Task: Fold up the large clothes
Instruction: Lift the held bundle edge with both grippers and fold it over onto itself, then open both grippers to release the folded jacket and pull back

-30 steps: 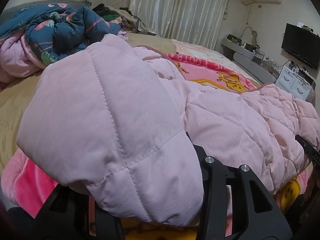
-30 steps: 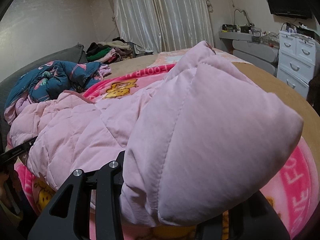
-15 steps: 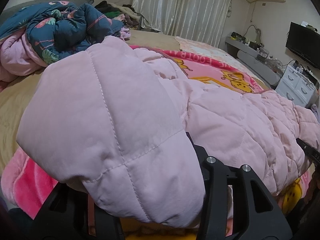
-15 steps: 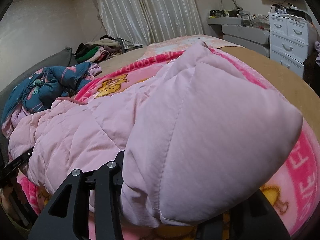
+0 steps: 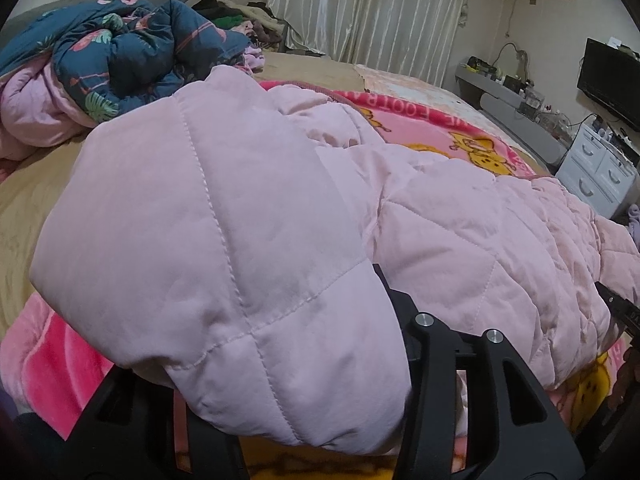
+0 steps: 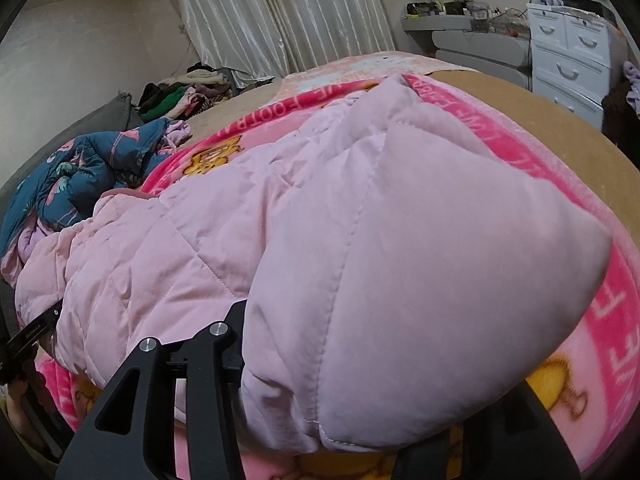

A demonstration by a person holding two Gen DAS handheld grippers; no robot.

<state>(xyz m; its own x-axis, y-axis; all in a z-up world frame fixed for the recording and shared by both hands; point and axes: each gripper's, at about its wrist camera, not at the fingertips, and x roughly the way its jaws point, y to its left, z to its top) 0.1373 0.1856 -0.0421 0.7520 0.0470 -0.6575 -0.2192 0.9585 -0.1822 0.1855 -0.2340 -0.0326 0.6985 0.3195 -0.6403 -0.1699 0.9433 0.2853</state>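
A pale pink quilted puffer jacket [image 5: 460, 240] lies across the bed on a pink cartoon blanket [image 5: 452, 128]. My left gripper [image 5: 316, 412] is shut on one corner of the jacket, and the padded cloth bulges over the black fingers [image 5: 428, 364] and hides the tips. My right gripper [image 6: 340, 412] is shut on the jacket's other corner [image 6: 420, 280], which likewise covers its fingers [image 6: 216, 364]. The jacket stretches between the two grippers. The right gripper's tip shows at the right edge of the left wrist view [image 5: 620, 312].
A rumpled dark blue floral duvet [image 5: 120, 48] lies at the head of the bed, with a pile of clothes [image 6: 180, 92] behind it. White drawers [image 6: 572, 56], a grey shelf [image 5: 516, 120] and a wall TV [image 5: 612, 80] stand to the right. Curtains [image 5: 360, 8] hang behind.
Both grippers, still holding the jacket corners, have moved lower and forward over the bed. The jacket now lies flatter on the blanket.
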